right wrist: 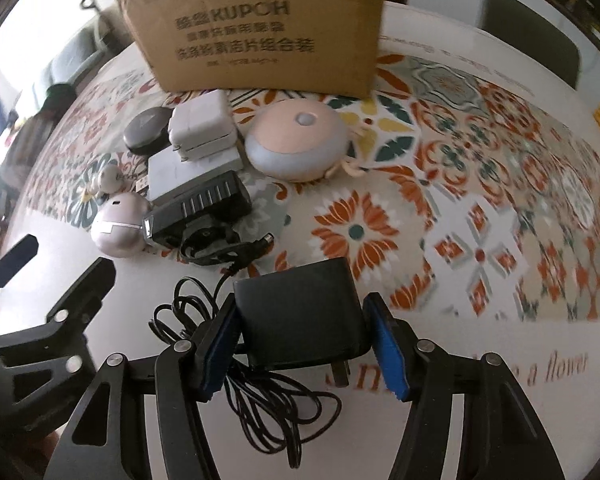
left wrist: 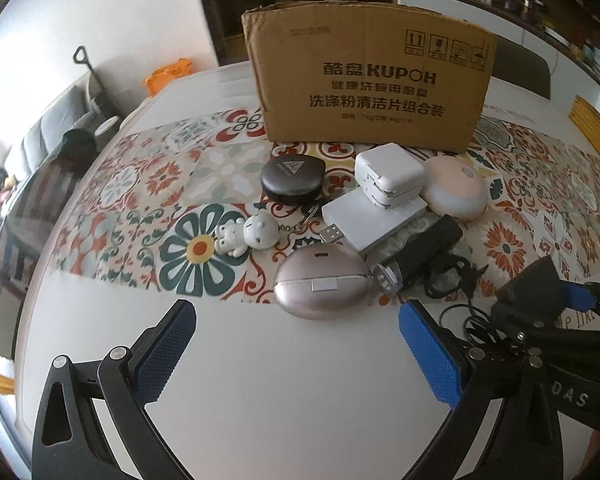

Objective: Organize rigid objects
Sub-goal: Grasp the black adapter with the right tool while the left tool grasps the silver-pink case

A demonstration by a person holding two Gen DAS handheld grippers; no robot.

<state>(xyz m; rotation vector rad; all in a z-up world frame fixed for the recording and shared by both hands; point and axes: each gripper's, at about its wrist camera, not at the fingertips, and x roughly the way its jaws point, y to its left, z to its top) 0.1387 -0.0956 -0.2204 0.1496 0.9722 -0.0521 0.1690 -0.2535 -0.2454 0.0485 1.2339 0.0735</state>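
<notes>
The left hand-held gripper [left wrist: 296, 344] hangs with its jaws spread wide and nothing between them, over bare white surface [left wrist: 284, 392] near the front edge. Ahead of it on the patterned floral mat [left wrist: 140, 200], the left wrist view alone shows clearly a white bear keychain [left wrist: 246, 236] and a small USB stick [left wrist: 334, 234]; the right view catches only part of the bear. From left to right follow a dark round case [left wrist: 292, 176], a pink egg-shaped case [left wrist: 322, 286], a flat white box [left wrist: 374, 218] bearing two stacked white chargers [left wrist: 388, 174], a black flashlight [left wrist: 420, 256] and a round peach night light [left wrist: 456, 188], all before the cardboard box [left wrist: 372, 80] at the mat's far edge. Only the right wrist view shows the grip: the right hand-held gripper [right wrist: 304, 340] is clamped on a black power adapter [right wrist: 300, 312] at the mat's front edge, its prongs toward the camera and its cable [right wrist: 268, 392] tangled on the surface beneath.
</notes>
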